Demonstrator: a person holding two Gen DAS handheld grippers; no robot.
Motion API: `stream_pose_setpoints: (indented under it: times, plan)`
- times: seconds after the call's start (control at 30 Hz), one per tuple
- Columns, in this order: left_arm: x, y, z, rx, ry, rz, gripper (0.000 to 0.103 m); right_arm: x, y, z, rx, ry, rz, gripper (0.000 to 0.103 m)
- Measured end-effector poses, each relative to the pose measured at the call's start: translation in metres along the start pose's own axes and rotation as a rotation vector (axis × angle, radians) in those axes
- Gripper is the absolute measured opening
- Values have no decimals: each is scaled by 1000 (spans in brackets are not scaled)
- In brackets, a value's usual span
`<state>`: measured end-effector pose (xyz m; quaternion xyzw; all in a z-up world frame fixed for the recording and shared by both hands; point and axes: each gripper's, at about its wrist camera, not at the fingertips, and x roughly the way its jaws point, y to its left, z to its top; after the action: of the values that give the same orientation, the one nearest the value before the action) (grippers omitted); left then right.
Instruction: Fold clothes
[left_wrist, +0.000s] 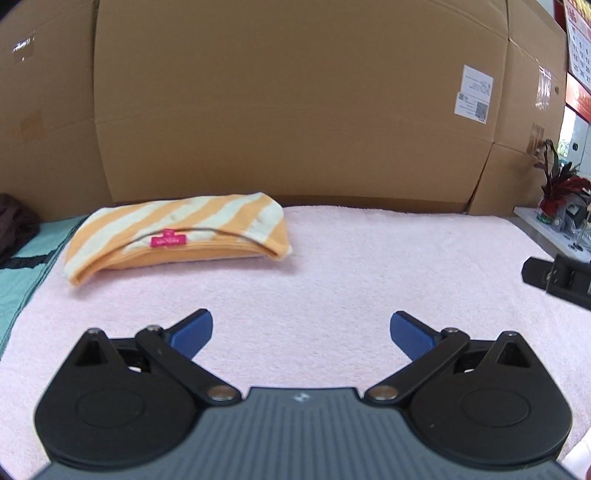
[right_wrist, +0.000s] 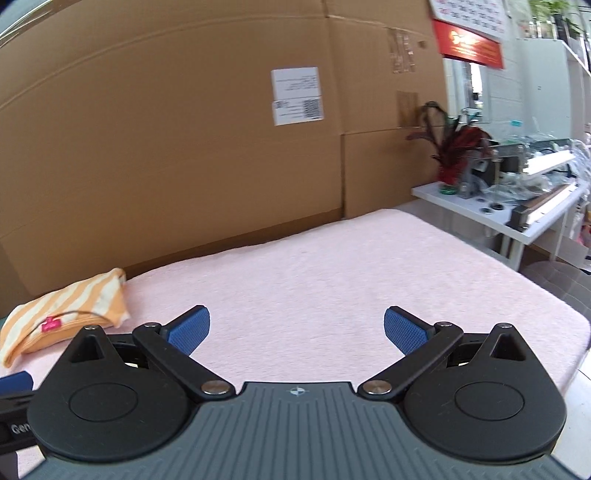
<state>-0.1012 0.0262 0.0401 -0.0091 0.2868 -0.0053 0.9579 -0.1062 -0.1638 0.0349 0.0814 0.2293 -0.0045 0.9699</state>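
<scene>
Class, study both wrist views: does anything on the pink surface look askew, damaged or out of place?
Nothing stands out. The striped garment lies folded at the far left of the pink towel, tidy and unstained. Left gripper and right gripper are both open, holding nothing.

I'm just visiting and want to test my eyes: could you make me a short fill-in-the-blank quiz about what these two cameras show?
1. The folded garment has orange and ____ stripes.
2. It lies on a ____ towel.
3. The left gripper and right gripper both have their jaws ____.
4. The garment's small label is ____.

Missing words: white; pink; open; pink
</scene>
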Motion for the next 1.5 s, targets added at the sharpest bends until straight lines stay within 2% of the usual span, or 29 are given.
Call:
stream_pose_setpoints:
  times: [0.2, 0.57, 0.87, 1.07, 1.23, 1.5]
  plan:
    - [3, -13, -6, 28, 33, 10, 102, -2, -10, -3, -27, -14, -14, 103]
    - [25, -14, -10, 39, 85, 30, 102, 22, 6, -15, -70, 41, 19, 103]
    - [39, 1, -8, -5, 109, 57, 102, 41, 14, -22, -62, 96, 52, 103]
    - [41, 7, -8, -10, 118, 62, 102, 42, 21, -26, -92, 90, 37, 103]
    - [41, 15, -7, -29, 121, 74, 102, 44, 26, -26, -85, 103, 58, 103]
    - [40, 26, -8, -39, 127, 92, 102, 42, 45, -30, -178, 82, 18, 103]
